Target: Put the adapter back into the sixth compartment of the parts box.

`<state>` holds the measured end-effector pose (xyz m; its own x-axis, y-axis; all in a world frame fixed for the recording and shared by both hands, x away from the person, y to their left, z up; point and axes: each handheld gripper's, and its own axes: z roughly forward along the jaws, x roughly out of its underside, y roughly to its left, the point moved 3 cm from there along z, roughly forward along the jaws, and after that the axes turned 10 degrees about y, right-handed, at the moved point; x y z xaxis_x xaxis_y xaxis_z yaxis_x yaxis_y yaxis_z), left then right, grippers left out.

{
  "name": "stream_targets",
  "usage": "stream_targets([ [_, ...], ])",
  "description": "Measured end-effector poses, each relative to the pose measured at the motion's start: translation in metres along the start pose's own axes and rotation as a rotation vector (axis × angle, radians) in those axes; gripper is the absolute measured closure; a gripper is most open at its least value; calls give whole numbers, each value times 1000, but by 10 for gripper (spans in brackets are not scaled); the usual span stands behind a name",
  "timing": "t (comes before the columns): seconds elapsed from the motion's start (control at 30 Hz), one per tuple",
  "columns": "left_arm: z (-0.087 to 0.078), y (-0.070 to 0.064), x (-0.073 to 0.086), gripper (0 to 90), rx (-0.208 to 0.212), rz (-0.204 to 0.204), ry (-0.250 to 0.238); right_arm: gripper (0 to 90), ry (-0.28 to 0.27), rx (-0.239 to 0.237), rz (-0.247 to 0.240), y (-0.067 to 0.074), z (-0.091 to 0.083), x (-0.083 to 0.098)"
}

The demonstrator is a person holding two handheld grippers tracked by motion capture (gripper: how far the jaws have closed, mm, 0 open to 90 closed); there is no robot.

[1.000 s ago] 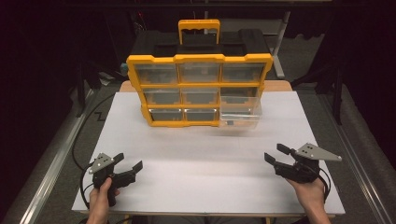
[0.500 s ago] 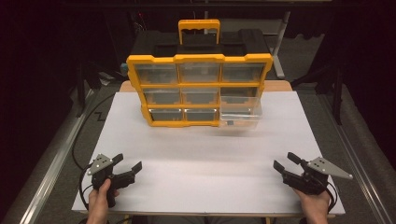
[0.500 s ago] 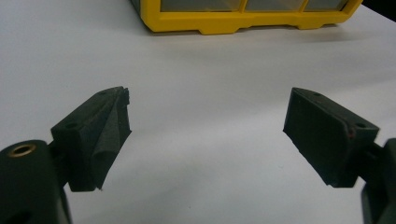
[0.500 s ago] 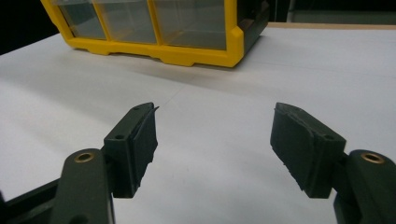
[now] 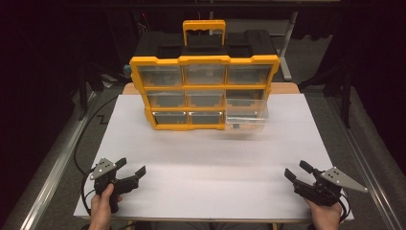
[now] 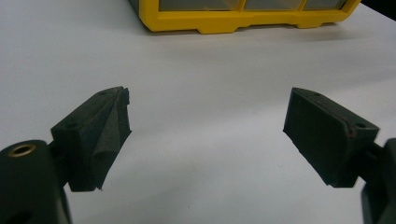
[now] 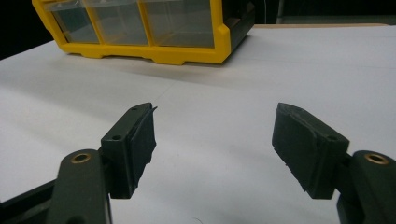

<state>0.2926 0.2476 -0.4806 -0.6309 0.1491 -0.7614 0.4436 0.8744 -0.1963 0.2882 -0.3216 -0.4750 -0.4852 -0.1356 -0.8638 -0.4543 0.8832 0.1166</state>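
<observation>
Fingers of both grippers stand spread and empty: left gripper [image 5: 129,173] and right gripper [image 5: 298,173] rest low at the near edge of the white surface [image 5: 206,163], well short of the yellow-framed organizer with clear plastic drawers [image 5: 203,91]. Its lower right clear drawer [image 5: 246,117] juts out, untouched; the work looks barely begun. Beyond the organizer, the room is dark.

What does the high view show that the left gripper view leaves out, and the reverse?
High view: the organizer's orange handle, all nine drawers, the bottom right drawer pulled out, both hands and the open right gripper. Left gripper view: the pads of the open left gripper up close, nothing between them. Both: the white table and the organizer's yellow bottom edge.
</observation>
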Motion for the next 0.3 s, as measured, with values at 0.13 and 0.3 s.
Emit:
stream_targets([
  [0.13,0,0,0,154,0,0,0,305,-7,-5,13,-1,0,0],
  [0.3,1,0,0,154,0,0,0,305,0,-4,12,-1,0,0],
])
